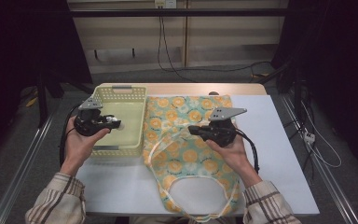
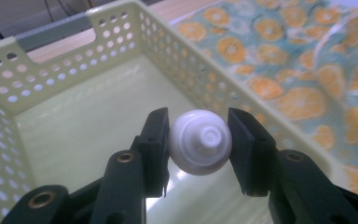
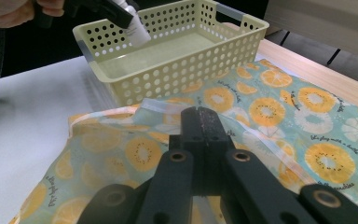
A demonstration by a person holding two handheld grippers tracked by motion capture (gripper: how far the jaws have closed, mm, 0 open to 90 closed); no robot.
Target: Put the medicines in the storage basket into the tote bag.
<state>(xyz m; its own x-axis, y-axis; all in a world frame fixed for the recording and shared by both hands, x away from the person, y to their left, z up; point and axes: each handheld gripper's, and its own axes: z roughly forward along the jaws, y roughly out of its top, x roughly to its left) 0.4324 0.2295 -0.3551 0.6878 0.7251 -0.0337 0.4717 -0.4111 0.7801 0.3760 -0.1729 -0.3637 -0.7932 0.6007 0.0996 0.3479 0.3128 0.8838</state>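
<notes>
A small white bottle point(image 2: 199, 142) sits cap-first between the jaws of my left gripper point(image 2: 198, 122), which is shut on it. It hangs above the inside of the pale yellow perforated basket point(image 1: 121, 89), where my left gripper point(image 1: 115, 123) reaches in from the left. A fabric bag printed with orange slices point(image 1: 186, 158) lies flat right of the basket. My right gripper point(image 1: 192, 130) is over it with its jaws pressed together point(image 3: 204, 116), shut on the bag's pale strap point(image 1: 165, 142), which rises toward them. The right gripper view has the bottle point(image 3: 135, 30) over the basket point(image 3: 191, 70).
A white sheet point(image 1: 279, 154) covers the table, with a wooden strip point(image 1: 191, 88) at its far edge. The basket's floor point(image 2: 98, 126) is bare. Cables trail from both grippers and run across the floor behind the table.
</notes>
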